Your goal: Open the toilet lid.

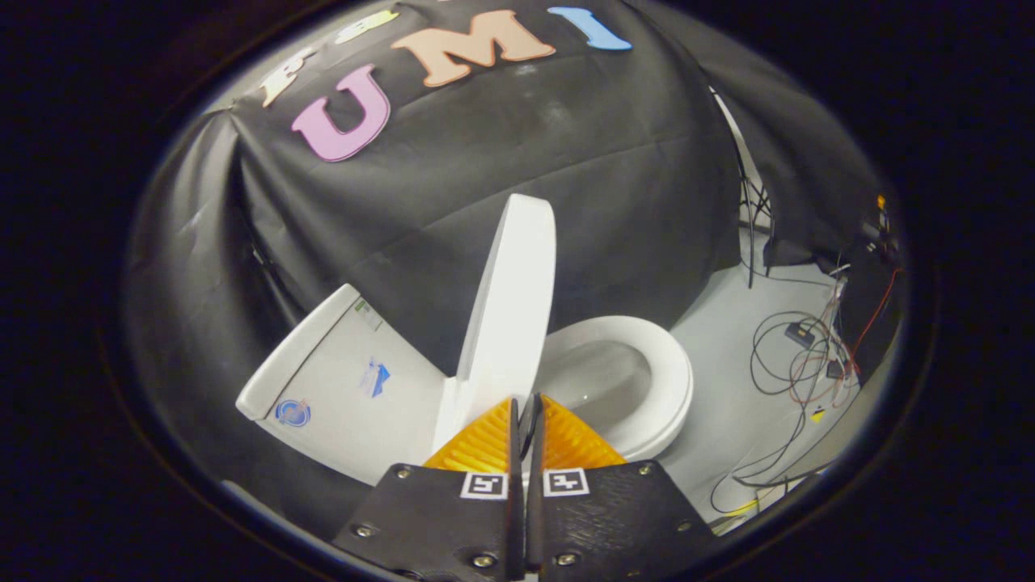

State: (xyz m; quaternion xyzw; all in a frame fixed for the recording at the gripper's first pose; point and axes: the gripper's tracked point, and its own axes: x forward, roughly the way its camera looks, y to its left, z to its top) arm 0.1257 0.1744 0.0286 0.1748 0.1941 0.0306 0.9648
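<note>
A: How many toilets are there?
B: One toilet (631,388), with one lid (509,307) and one tank (340,388).
A: And claws?
B: One claw (525,412), with two fingers (485,440).

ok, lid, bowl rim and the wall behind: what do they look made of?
Toilet lid: looks like glossy white hard plastic, thin and evenly smooth; raised upright just ahead of the closed fingers. Bowl rim: glossy white, probably glazed ceramic, with soft sheen; could be a plastic seat. Wall: matte black cloth, with visible creases and folds.
</note>
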